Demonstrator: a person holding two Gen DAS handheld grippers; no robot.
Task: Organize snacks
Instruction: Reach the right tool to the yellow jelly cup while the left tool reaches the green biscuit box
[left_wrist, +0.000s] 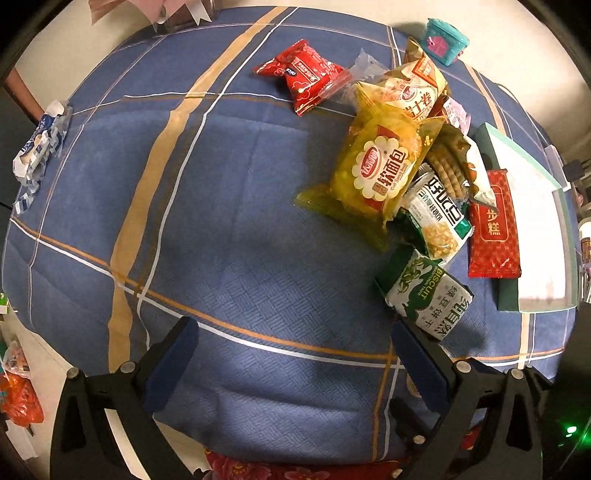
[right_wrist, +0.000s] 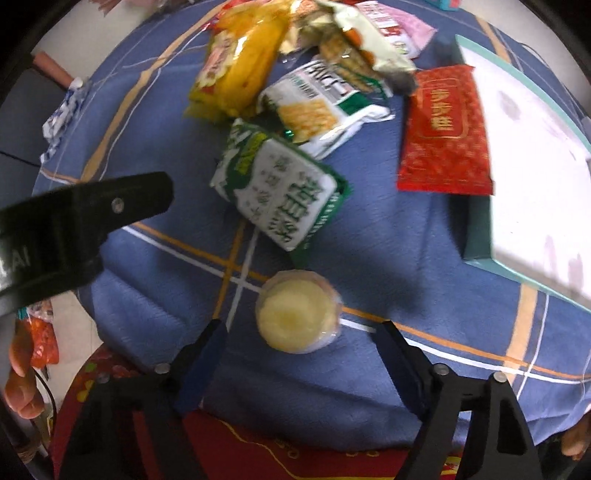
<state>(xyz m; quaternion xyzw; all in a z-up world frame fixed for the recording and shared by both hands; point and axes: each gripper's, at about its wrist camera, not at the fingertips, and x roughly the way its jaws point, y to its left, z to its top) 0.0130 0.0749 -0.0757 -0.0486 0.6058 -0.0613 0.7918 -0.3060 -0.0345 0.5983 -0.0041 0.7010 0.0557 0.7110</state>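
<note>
From my left gripper (left_wrist: 293, 363): jaws spread wide, nothing between them, just blue cloth (left_wrist: 221, 229); the snack pile (left_wrist: 406, 166) sits off to the right.

From my right gripper (right_wrist: 299, 345): jaws apart around a pudding cup (right_wrist: 298, 312), not squeezing it.

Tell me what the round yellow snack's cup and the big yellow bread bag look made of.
Round snack cup: likely clear thin plastic; the pale yellow filling shows through. Yellow bread bag: glossy translucent plastic film, crinkled, with glare and crimped ends.

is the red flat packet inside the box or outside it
Partly in: the red flat packet lies across the box's rim, one end over the white interior, the other over the blue cloth.
</note>
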